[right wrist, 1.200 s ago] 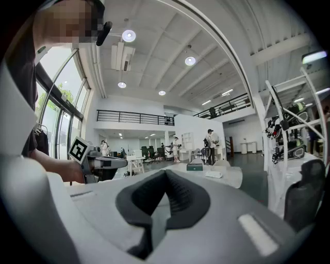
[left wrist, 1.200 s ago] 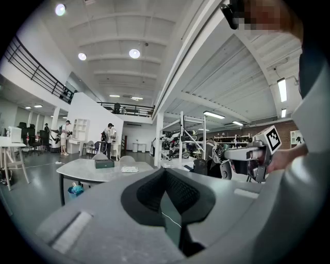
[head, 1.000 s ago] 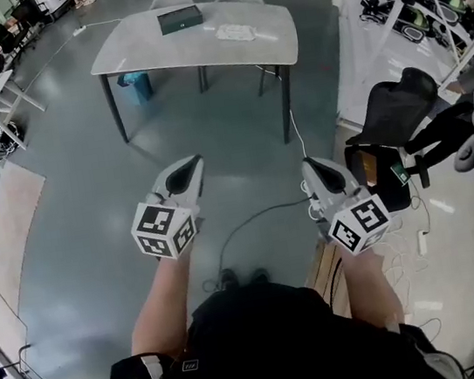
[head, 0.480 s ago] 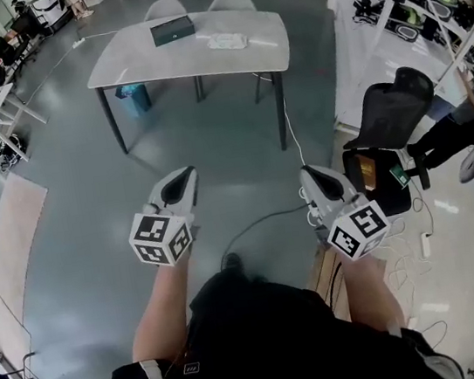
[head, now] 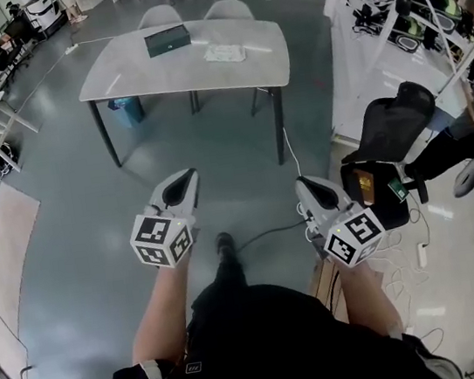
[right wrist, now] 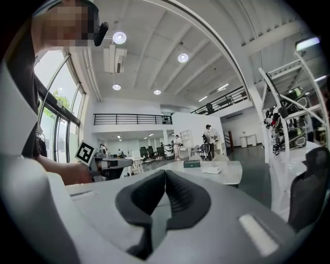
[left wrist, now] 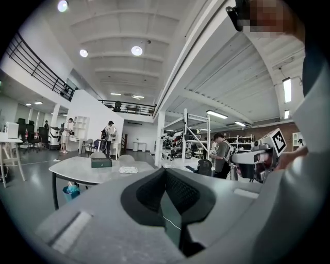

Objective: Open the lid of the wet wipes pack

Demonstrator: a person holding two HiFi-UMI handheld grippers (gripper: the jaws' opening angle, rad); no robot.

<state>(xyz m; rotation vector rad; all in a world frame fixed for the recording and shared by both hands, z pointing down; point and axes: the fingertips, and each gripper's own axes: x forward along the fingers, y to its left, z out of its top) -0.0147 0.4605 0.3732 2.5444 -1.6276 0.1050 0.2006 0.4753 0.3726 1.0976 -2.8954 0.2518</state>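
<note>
Both sets of fingers are pressed together w/ nothing between them. Left gripper and right gripper are well short of the surface, out over bare floor.

The wet wipes pack lies flat on the surface, right of its middle. It's too small from here to see the lid.

Risks, my read:
- The pack looks light and soft. If I pull the lid w/o the other gripper pinning it to the surface, the whole pack prob lifts or slides.
- The lid tab is likely small, so blunt fingers could pinch film instead.
- The fingers must spread before contact, else I just shove the pack along the surface.
- The dark green box sits near the pack, left of it on the surface, and a wide approach could knock it.
- A cable runs on the floor short of the surface, so it's a snag or trip hazard.

The surface is a grey top on dark legs. Two chairs stand at its far side and a blue bin sits under its left end. A black office chair and racks are off to its right. It's an open hall w/ a grey floor.
</note>
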